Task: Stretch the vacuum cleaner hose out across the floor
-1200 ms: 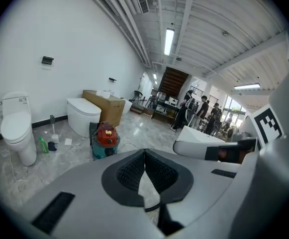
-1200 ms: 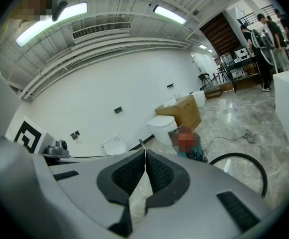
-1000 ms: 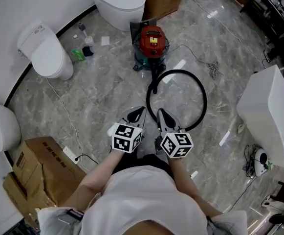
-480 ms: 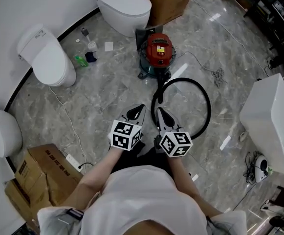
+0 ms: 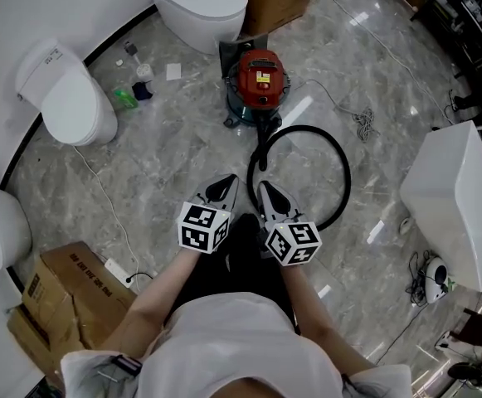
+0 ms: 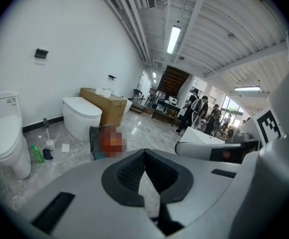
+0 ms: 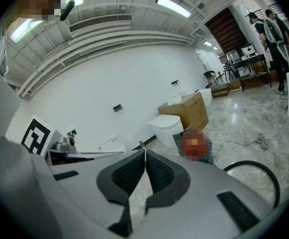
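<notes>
Just ahead of the right gripper point(image 5: 262, 186), jaws pressed together on nothing, the hose point(image 5: 305, 128) is looped rightward; the left gripper point(image 5: 231, 180), likewise closed and empty, is held farther off.

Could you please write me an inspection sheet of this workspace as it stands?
Surface: grey marble floor, glossy.
Job's things: red vacuum cleaner near a toilet; its black hose lies curled in a loop, not stretched.
Clutter: green bottle, cardboard box.
Tongs: left tongs and right tongs both shut, empty, held over the floor beside the loop.
Cables: grey cord tangled right of the vacuum cleaner; power strip by the box.
Surroundings: white wall behind the toilet.
</notes>
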Demonstrator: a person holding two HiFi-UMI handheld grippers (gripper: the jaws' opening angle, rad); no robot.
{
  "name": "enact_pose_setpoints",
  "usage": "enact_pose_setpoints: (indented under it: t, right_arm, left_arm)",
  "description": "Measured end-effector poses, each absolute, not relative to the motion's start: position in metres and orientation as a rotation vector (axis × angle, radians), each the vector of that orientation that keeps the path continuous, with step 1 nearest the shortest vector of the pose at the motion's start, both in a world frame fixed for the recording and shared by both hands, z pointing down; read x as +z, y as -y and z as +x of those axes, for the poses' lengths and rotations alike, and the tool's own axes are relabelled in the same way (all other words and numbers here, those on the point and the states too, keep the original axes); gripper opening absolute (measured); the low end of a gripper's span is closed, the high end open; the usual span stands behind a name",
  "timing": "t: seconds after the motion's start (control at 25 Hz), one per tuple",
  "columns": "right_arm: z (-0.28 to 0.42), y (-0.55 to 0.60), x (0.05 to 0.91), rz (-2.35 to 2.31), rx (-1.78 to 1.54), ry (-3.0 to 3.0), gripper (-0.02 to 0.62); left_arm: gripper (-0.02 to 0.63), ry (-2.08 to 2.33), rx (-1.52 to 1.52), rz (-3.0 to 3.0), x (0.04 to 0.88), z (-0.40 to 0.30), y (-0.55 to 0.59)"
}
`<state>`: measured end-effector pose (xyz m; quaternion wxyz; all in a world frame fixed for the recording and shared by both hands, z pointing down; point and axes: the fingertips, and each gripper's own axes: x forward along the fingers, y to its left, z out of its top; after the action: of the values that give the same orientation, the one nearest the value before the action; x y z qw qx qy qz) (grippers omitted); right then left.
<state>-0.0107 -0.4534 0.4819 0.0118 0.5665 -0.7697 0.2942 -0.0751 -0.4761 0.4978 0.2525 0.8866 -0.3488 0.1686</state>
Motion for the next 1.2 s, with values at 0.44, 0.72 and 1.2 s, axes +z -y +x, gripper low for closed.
enact_pose_setpoints:
  t: [0.44, 0.72, 1.2]
  right_arm:
    - [0.024, 0.506, 0.494, 1.708, 0.851, 2.397, 0.017]
    - [0.024, 0.527, 0.52, 1.68, 0.867, 2.439, 0.018]
    - [0.03, 0.542, 0.625, 1.625, 0.978, 2.368, 0.018]
  left_arm:
    - [0.008, 0.842, 0.362, 2.549, 0.484, -0.052, 0.52]
    - [0.009, 0.756, 0.408, 2.564, 0.527, -0.05, 0.532]
    - [0.009, 0.736, 0.445, 2.458, 0.637, -0.048, 0.54]
